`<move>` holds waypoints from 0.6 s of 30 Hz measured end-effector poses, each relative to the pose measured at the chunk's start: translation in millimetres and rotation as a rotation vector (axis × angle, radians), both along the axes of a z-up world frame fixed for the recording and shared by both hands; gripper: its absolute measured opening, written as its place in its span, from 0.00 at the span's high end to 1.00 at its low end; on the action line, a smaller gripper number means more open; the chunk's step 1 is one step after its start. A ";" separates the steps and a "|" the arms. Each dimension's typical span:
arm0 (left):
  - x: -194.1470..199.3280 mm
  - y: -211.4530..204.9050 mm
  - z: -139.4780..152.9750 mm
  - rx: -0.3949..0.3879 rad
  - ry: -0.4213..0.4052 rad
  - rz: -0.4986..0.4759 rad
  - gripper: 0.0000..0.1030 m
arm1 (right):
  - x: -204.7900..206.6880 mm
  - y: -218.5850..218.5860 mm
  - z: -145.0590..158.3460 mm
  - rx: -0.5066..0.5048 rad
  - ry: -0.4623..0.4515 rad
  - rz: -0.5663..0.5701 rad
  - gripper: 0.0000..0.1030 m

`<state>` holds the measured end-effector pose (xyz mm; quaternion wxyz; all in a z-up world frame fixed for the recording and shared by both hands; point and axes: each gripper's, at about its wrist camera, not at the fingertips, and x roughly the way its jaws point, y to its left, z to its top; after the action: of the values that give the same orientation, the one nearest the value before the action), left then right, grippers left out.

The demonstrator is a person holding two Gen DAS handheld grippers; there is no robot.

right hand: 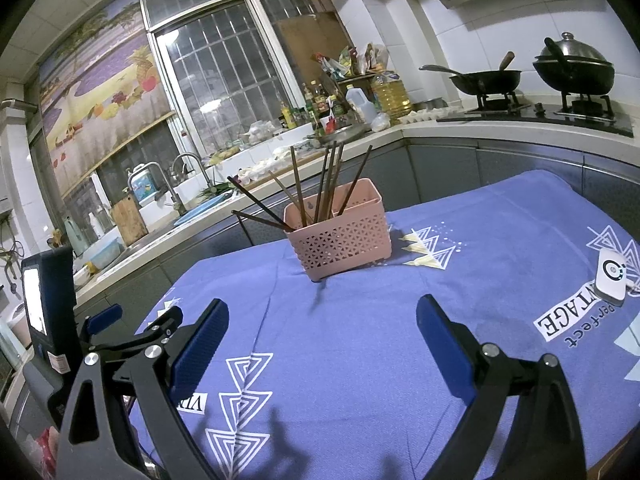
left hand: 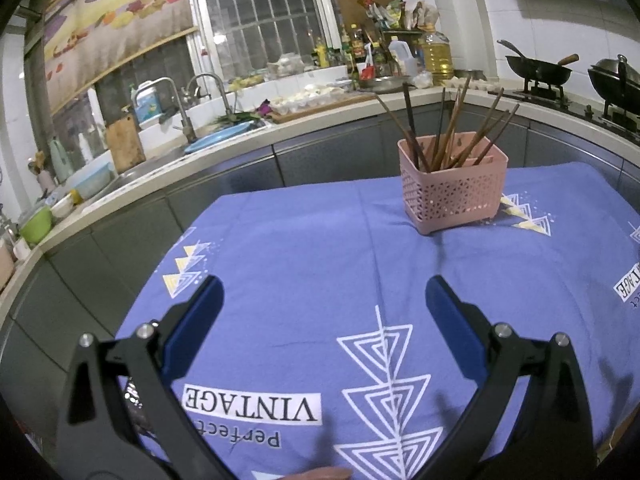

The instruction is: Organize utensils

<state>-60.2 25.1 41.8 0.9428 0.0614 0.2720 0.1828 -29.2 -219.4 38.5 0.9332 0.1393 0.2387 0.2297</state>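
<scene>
While both grippers hang empty over the near half of the table, the sorting looks either finished or not begun; I cannot tell which.

Holder: the pink perforated plastic utensil basket [left hand: 454, 188] stands upright at the far side of the blue printed tablecloth [left hand: 304, 264], well apart from either tool.

Utensils: the dark and brown wooden chopsticks [left hand: 452, 136] lean every way inside it, splayed and mixed (two compartments, by the look of the divider), some slanting far out to the left.

Left gripper [left hand: 324, 300]: blue-padded fingers spread wide, nothing between them.

Right gripper [right hand: 322, 320]: likewise wide apart and empty.

Stray item: a small white rounded device [right hand: 610, 280] lies at the far right on the cloth.

Next move, as I judge it: reach forward to the basket, narrow one pair of fingers on a single leaning stick near its top, and lift it straight without tipping the light holder.
</scene>
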 end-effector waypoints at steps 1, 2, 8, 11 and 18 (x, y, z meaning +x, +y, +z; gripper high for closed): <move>1.2 -0.3 0.0 -0.001 0.000 -0.003 0.06 | 0.1 0.0 0.4 0.000 -0.001 0.000 0.09; 0.7 -0.5 0.2 -0.005 -0.001 -0.009 0.06 | 0.2 -0.1 0.0 -0.001 -0.001 0.001 0.09; 0.7 -3.0 1.5 -0.019 -0.008 -0.035 0.06 | 0.0 -1.0 -0.8 -0.008 -0.001 0.002 0.09; 2.1 -4.6 1.0 -0.003 -0.006 -0.028 0.06 | 0.5 -1.4 -0.5 -0.006 -0.001 0.001 0.09; 3.6 -2.7 0.7 -0.015 0.005 -0.014 0.06 | 1.7 -4.5 0.6 -0.013 -0.016 -0.001 0.09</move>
<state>-56.6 22.3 42.5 0.9438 0.0568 0.2751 0.1742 -27.6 -223.8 39.1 0.9361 0.1315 0.2325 0.2288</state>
